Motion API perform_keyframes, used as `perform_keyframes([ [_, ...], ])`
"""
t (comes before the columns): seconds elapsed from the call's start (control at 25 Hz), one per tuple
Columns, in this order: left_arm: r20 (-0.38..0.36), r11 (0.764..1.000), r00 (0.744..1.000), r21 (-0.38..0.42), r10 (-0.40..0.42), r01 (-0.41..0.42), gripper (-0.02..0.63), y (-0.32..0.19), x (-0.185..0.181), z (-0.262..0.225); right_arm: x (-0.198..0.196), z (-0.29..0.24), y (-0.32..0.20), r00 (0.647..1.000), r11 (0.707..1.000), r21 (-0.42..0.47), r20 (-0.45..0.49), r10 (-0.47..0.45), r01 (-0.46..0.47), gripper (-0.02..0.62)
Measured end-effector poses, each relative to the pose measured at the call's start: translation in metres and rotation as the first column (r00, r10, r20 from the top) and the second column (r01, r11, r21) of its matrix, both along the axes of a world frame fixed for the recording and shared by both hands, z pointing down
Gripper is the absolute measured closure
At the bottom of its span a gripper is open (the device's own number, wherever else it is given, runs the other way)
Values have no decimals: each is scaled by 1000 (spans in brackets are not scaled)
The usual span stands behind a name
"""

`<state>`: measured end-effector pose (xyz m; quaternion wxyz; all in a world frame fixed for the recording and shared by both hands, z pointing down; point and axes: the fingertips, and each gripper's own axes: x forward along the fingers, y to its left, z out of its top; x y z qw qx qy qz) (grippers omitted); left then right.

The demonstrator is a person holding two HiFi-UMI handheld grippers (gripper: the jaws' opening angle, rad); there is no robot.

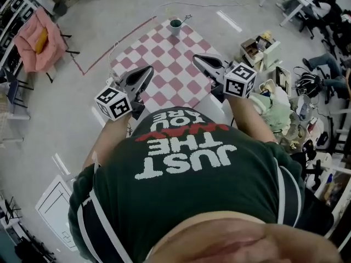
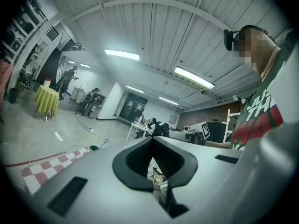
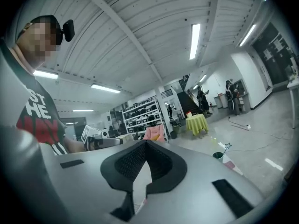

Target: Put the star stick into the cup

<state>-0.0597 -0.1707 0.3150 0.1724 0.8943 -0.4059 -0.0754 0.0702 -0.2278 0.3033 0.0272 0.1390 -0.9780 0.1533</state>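
Observation:
A green cup [image 1: 175, 25] stands at the far end of the pink-and-white checkered table [image 1: 164, 64]. The star stick [image 1: 188, 17] leans out of the cup, star uppermost. The cup [image 2: 94, 148] and the star [image 2: 106, 141] show small and far off in the left gripper view, and the cup [image 3: 217, 156] and star [image 3: 228, 145] likewise in the right gripper view. My left gripper [image 1: 149, 68] and right gripper [image 1: 195, 56] are held near the person's chest over the table's near end. Both are shut and hold nothing, and both stay well short of the cup.
Boxes and clutter [image 1: 258, 48] crowd the floor right of the table. A pink cloth on a chair [image 1: 35, 40] stands at the far left. A red tape line [image 1: 104, 51] runs along the floor by the table. A white panel [image 1: 55, 207] lies at lower left.

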Motion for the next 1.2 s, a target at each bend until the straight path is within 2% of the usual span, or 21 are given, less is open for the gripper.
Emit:
perform_keyframes([
  [0.44, -17, 998, 999, 49, 43, -43, 595, 10, -35, -6, -19, -2, 18, 999, 999, 15, -24, 46, -45, 561],
  [0.68, -19, 998, 999, 50, 48, -47, 595, 10, -57, -8, -34, -9, 17, 997, 997, 37, -40, 64, -62, 561],
  [1.2, -47, 998, 998, 41, 47, -45, 595, 3, -53, -7, -26, -8, 11, 996, 997, 44, -51, 67, -65, 561],
])
